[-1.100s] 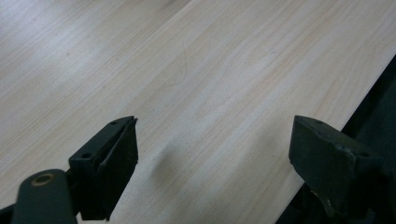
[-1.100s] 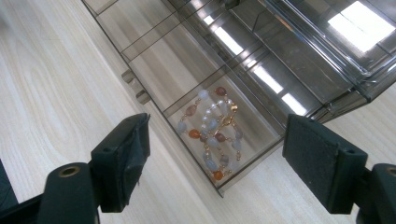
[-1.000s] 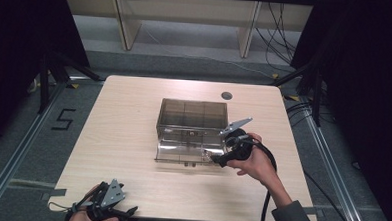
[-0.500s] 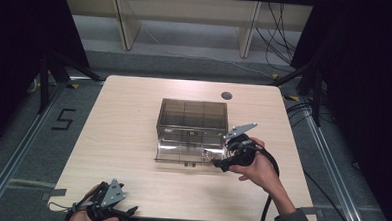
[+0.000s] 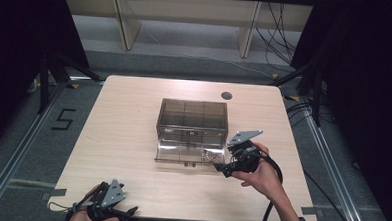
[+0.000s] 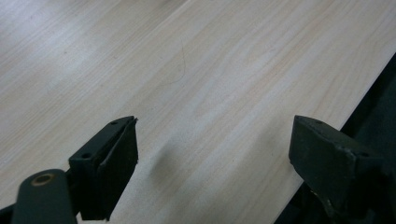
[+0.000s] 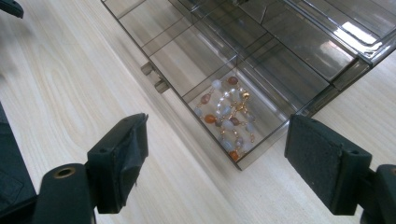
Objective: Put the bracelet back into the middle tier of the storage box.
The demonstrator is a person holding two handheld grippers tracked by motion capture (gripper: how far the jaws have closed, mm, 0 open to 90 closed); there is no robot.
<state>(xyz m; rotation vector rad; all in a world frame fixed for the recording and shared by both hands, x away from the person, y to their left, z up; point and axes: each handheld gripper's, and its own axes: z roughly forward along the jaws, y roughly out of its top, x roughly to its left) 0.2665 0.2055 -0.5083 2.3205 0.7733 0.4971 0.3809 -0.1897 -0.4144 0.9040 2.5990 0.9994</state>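
Organizer: clear smoky plastic box (image 5: 192, 121) near the middle of the table (image 5: 128, 117), its bottom drawer (image 5: 187, 154) pulled out toward the person
Bracelet: beaded string (image 7: 227, 116) of orange, pale blue and pearly beads on gold links, lying heaped in the drawer's end compartment, the one nearest the right gripper; in the high view it is a small glint (image 5: 212, 154) at the drawer's right end
Right gripper: (image 5: 227, 168) held low just beside the drawer's right front corner, jaws wide apart and empty, both pads over bare wood outside the drawer
Left gripper: (image 5: 124, 212) at the table's near left edge, well apart from the box, jaws spread and holding nothing
Handling, as a judgement: bracelet looks light and limp, so it would drape and slide rather than hold shape; smooth beads may slip between flat pads, and the fine links look delicate
Where to take hold: probably across the bunched middle of the heap, closing on several beads at once, coming from above to stay clear of the thin compartment walls
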